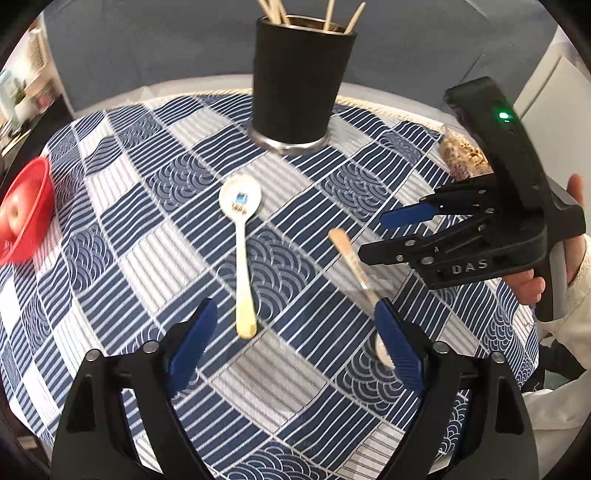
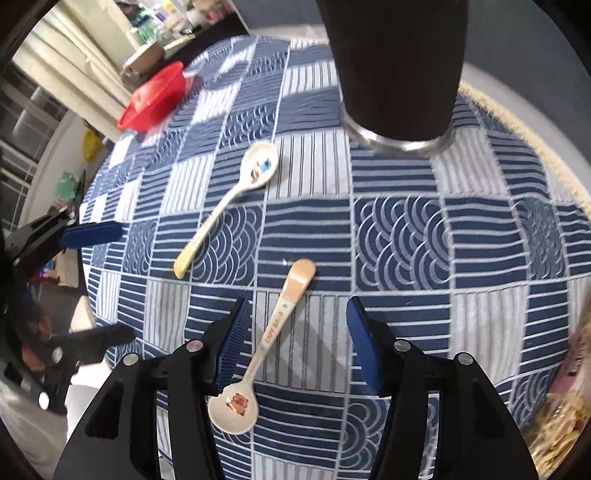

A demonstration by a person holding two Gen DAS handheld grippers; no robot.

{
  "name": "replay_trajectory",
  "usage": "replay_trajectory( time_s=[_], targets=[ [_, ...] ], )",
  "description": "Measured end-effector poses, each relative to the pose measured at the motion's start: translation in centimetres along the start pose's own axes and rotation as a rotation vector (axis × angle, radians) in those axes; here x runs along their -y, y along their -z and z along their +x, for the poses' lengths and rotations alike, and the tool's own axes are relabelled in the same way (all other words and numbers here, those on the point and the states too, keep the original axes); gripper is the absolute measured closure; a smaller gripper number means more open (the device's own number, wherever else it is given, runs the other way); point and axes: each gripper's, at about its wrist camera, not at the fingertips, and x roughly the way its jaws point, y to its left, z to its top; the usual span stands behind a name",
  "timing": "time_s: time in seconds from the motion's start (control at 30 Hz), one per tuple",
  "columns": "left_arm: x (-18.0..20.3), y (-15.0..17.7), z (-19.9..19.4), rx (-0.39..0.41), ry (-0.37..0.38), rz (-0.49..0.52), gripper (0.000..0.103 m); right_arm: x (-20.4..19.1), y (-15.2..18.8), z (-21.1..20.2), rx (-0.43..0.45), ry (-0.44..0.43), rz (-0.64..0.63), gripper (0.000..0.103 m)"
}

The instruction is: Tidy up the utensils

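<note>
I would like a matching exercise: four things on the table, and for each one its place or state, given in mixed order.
Things:
1. black cup
2. red bowl
3. blue-print spoon
4. bear-print spoon

Places or states:
A. lies between the right hand-held gripper's open fingers
B. holds wooden chopsticks
C. holds an apple
D. lies flat, handle toward the left hand-held gripper

Pairs: 1-B, 2-C, 3-D, 4-A

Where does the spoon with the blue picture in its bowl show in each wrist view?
Left wrist: spoon with the blue picture lies centre frame, bowl toward the black holder.
Right wrist: same spoon lies upper left of centre, on a diagonal.
Shared landmark: the black holder, just beyond the spoon's bowl.
</note>
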Motion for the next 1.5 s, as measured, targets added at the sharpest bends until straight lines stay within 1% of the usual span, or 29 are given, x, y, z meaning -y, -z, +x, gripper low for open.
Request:
replay_trajectory(
  time_s=[0.03,0.2,0.27,0.33,0.37,0.4,0.43,0.5,0.57,0.63,0.77,0.83,0.87,0.97,1.03,1.1,1.13,1.2,1.27,1.3,1.33,1.37,1.4,1.5],
  targets=[
    [-0.1,0.4,0.1,-0.004,-0.006,-0.008,0.014,-0.3,0.1,0.6,-0.015,0.022,0.000,0.052],
    [-0.4,2.5,0.5,-0.035,-0.027,-0.039,0.010,-1.8,0.2,2.3,-0.071,0.052,-0.008,0.050],
    [-0.4,3.3,0.7,-0.041,-0.031,-0.057,0.010,-2.7,0.2,2.7,-0.071,0.103,-0.038,0.050],
    [-0.4,4.0,0.8,-0.047,-0.025,-0.073,0.010,-3.3,0.1,2.8,-0.071,0.169,-0.064,0.063],
    [-0.3,4.3,0.9,-0.049,-0.026,-0.078,0.010,-3.5,0.1,2.9,-0.077,0.181,-0.078,0.074],
    [-0.2,4.6,1.0,-0.050,-0.028,-0.080,0.010,-3.5,0.0,2.9,-0.088,0.173,-0.081,0.084],
    [-0.1,4.9,1.1,-0.051,-0.028,-0.082,0.010,-3.5,-0.1,3.0,-0.097,0.158,-0.075,0.086],
    [0.3,5.4,1.4,-0.057,-0.021,-0.089,0.010,-3.2,0.1,3.0,-0.100,0.119,-0.041,0.093],
    [0.8,5.9,1.8,-0.063,-0.013,-0.091,0.010,-2.9,0.4,2.8,-0.088,0.107,-0.019,0.093],
    [1.5,6.4,2.2,-0.068,0.004,-0.088,0.010,-2.5,0.7,2.4,-0.075,0.075,0.009,0.093],
    [2.9,6.6,3.1,-0.074,0.046,-0.087,0.010,-1.5,1.4,1.0,-0.025,-0.016,0.071,0.093],
    [3.5,6.5,3.5,-0.074,0.072,-0.083,0.010,-1.0,1.6,0.3,-0.004,-0.049,0.089,0.093],
    [3.9,6.4,3.7,-0.077,0.089,-0.078,0.010,-0.9,1.7,0.1,0.005,-0.059,0.096,0.093],
    [4.9,6.0,4.3,-0.065,0.107,-0.062,0.010,-0.7,1.6,-0.8,0.030,-0.078,0.114,0.093],
    [5.3,5.7,4.8,-0.057,0.120,-0.069,0.011,-0.4,1.8,-1.3,0.043,-0.090,0.132,0.093],
    [5.9,5.4,5.4,-0.070,0.155,-0.070,0.021,0.2,2.1,-2.0,0.049,-0.101,0.145,0.093],
    [6.1,5.3,5.7,-0.071,0.160,-0.065,0.030,0.4,2.3,-2.2,0.054,-0.115,0.161,0.093],
    [6.6,5.0,6.3,-0.080,0.151,-0.062,0.034,0.6,2.2,-2.2,0.056,-0.136,0.184,0.093],
    [6.8,4.8,6.8,-0.092,0.165,-0.061,0.053,1.3,2.6,-2.7,0.064,-0.148,0.200,0.093],
    [6.9,4.7,6.8,-0.085,0.156,-0.057,0.059,1.5,2.6,-2.8,0.065,-0.156,0.210,0.093],
    [7.0,4.5,7.0,-0.098,0.178,-0.057,0.082,1.7,2.6,-3.1,0.071,-0.164,0.223,0.093],
    [7.1,4.3,7.2,-0.114,0.204,-0.062,0.095,1.9,2.7,-3.4,0.077,-0.173,0.231,0.093],
    [7.0,4.3,7.1,-0.115,0.198,-0.065,0.095,2.1,2.7,-3.6,0.080,-0.191,0.240,0.093],
    [7.0,3.7,6.6,-0.106,0.187,-0.063,0.095,2.1,2.6,-4.3,0.099,-0.194,0.243,0.093]
  ],
)
